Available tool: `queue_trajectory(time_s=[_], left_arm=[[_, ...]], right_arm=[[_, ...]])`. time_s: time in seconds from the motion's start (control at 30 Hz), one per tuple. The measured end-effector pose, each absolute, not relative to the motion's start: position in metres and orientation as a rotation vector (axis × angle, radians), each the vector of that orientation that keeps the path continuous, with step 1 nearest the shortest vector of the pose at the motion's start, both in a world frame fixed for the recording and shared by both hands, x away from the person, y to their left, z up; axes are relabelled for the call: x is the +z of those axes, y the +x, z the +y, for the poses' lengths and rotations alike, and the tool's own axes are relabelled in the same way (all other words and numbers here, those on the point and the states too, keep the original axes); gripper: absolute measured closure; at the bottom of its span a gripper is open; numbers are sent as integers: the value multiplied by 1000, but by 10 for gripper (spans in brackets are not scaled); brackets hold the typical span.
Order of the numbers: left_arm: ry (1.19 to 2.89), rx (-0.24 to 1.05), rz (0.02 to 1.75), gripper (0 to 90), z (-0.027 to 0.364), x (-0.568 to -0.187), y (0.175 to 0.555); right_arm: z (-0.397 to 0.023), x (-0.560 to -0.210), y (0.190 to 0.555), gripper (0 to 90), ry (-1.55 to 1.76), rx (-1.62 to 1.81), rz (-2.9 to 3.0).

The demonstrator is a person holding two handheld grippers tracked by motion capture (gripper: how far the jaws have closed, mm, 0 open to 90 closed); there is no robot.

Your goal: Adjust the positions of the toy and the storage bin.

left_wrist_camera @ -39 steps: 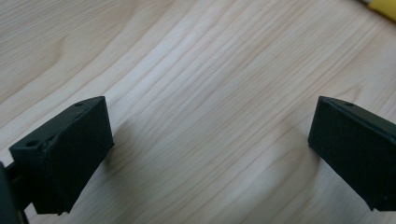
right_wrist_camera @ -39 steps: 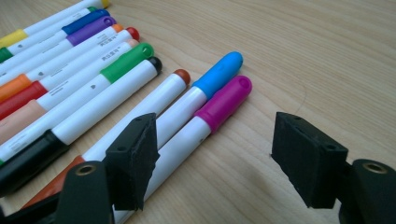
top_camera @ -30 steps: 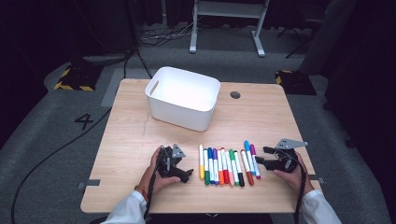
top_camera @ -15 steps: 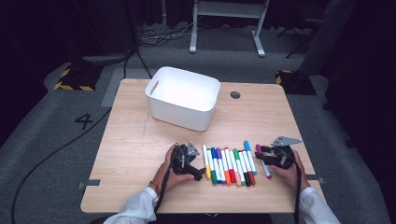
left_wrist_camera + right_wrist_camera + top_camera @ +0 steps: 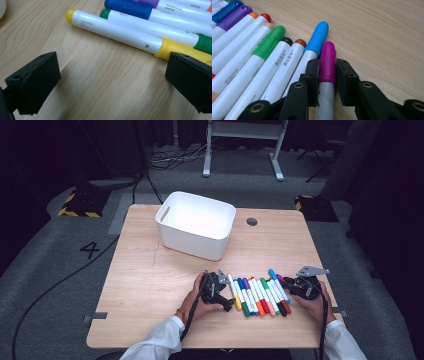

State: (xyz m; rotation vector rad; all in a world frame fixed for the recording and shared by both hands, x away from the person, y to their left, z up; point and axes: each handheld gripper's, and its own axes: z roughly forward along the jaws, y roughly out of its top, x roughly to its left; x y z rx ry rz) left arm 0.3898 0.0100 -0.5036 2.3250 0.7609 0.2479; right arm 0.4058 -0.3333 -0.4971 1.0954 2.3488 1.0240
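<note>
A row of several coloured markers lies on the wooden table near its front edge. My right gripper is at the row's right end. Its jaws have just been closing and now press on the magenta-capped marker, which lies flat beside a light-blue-capped marker. My left gripper rests at the row's left end, open. In the left gripper view, the yellow marker lies just beyond the left gripper, with only bare wood between the fingers.
A white plastic bin stands at the table's back, left of centre. A small round hole sits in the tabletop to its right. Cables and a stand's legs lie on the dark floor behind.
My left gripper has slid right, up to the yellow marker at the row's left end. The right gripper stayed in place and its jaws closed onto the magenta-capped marker.
</note>
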Motion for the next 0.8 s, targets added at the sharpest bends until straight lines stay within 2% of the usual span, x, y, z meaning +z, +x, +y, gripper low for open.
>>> queue_trajectory(time_s=[0.13, 0.17, 0.23, 0.27, 0.3, 0.33, 0.4, 0.47, 0.5, 0.8], left_arm=[[2327, 246, 743, 13, 11, -503, 390], [2328, 221, 692, 52, 18, -502, 390], [2301, 192, 685, 227, 27, -497, 391], [2289, 181, 679, 224, 32, -494, 393], [2284, 196, 658, 149, 38, -491, 393], [2275, 207, 642, 121, 45, -487, 394], [2258, 201, 643, 198, 54, -481, 396], [2221, 230, 655, 144, 73, -468, 400], [2208, 234, 647, 172, 80, -463, 401], [2107, 311, 698, 159, 121, -423, 417]], right_arm=[[-338, -497, 406, 732, 1108, 1019, 2343], [-339, -497, 406, 733, 1111, 1021, 2343], [-341, -497, 406, 734, 1114, 1028, 2341], [-342, -497, 406, 734, 1117, 1027, 2342], [-343, -497, 406, 735, 1112, 1028, 2345], [-344, -497, 406, 736, 1115, 1030, 2344], [-344, -497, 405, 736, 1117, 1031, 2339], [-344, -498, 405, 736, 1114, 1034, 2336], [-344, -498, 405, 737, 1112, 1034, 2334], [-345, -499, 404, 737, 1107, 1054, 2328]])
